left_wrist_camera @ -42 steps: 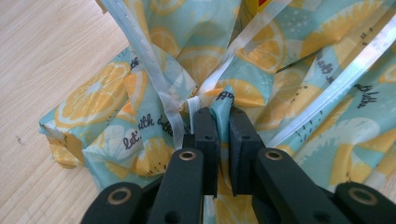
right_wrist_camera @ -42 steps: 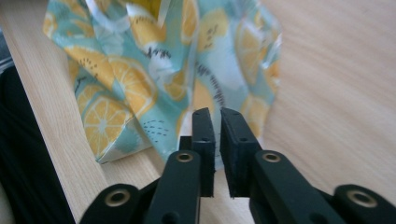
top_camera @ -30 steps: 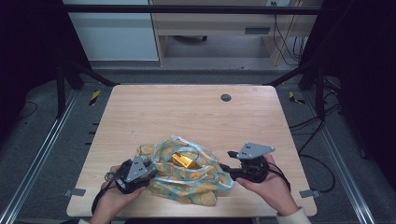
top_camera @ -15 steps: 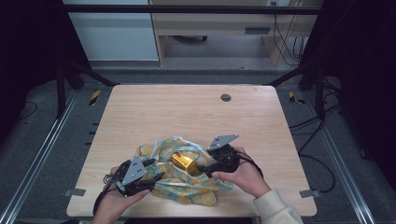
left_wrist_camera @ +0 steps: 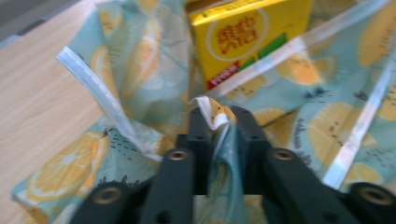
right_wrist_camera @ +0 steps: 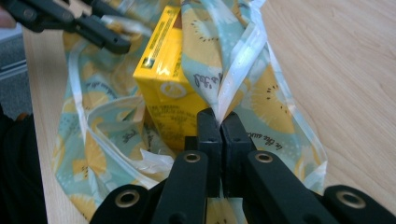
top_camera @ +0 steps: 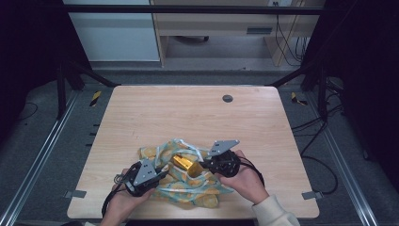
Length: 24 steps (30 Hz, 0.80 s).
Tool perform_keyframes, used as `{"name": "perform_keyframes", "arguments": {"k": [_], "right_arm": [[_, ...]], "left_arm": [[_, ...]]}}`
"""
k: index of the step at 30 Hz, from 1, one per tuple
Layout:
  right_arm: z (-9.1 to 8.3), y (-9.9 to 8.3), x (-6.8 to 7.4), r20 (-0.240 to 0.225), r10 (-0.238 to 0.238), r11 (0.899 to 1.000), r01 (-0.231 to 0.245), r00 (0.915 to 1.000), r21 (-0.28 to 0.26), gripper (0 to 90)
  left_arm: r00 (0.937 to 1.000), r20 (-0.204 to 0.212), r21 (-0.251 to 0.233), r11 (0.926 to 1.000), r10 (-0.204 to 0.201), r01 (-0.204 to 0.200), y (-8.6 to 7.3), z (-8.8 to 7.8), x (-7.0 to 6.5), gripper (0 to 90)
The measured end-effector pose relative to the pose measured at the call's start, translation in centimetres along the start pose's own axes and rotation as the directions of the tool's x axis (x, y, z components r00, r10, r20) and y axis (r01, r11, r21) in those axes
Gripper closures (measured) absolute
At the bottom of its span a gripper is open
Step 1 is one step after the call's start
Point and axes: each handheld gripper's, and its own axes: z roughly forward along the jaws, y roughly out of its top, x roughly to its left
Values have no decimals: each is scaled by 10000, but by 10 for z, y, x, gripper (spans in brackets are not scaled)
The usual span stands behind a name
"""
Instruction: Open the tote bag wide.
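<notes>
The bag [top_camera: 188, 181] lies crumpled at the worktop's [top_camera: 188, 117] near edge, a yellow carton [top_camera: 183, 163] inside — the left tool [left_wrist_camera: 217, 119] and right tool [right_wrist_camera: 219, 121] have just closed, each pinching its fabric from opposite sides.

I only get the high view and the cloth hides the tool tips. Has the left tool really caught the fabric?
Observer: Yes. In the left gripper view, the left tool has a bunched fold of the lemon-print cloth pinched between its jaws.
Operator: And the right one?
Observer: The right tool is shut on a white-hemmed edge of the cloth, jaws almost together.
Operator: What is that gold thing in the middle?
Observer: A yellow drink carton with a red-lettered label, standing just beyond the right tool's tips with cloth draped against it.
</notes>
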Motion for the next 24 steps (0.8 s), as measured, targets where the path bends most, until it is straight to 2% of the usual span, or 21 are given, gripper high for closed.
{"name": "perform_keyframes", "arguments": {"k": [2,5,6,9,13,15,17,20,22,23,24], "right_arm": [[0,2,-3,165,154,9997,-151,9997,-173,888],[2,7,-14,310,675,9959,-654,9972,-629,890],[4,9,-18,379,861,9939,-832,9956,-728,890],[11,14,-30,521,1147,9908,-1104,9920,-779,891],[19,22,-42,664,1326,9900,-1288,9889,-582,892],[25,25,-47,702,1444,9890,-1417,9870,-428,893],[31,26,-51,745,1443,9895,-1436,9867,-140,893],[42,23,-58,898,1642,9852,-1679,9823,357,895],[48,20,-63,1059,1731,9816,-1804,9792,634,896],[49,19,-66,1151,1778,9794,-1871,9773,761,897],[50,17,-69,1224,1786,9783,-1895,9763,838,898]], "left_arm": [[9996,279,206,9998,65,-71,-2,2,-3,874],[9971,561,669,9962,523,-560,-3,5,-9,884],[9944,693,902,9922,799,-860,-3,5,-10,885],[9881,702,1268,9813,1367,-1448,-4,5,-16,887],[9823,921,1194,9776,1629,-1733,-3,5,-18,888],[9777,1078,1426,9704,1803,-1947,-4,6,-20,889],[9687,1427,1639,9603,2032,-2256,-6,9,-23,889],[9599,1694,1899,9483,2233,-2541,-8,11,-26,889],[9598,1743,2012,9462,2200,-2534,-10,12,-27,889],[9572,1787,2112,9413,2276,-2633,-10,11,-26,889],[9580,1813,2100,9430,2220,-2582,-11,11,-26,889]]}}
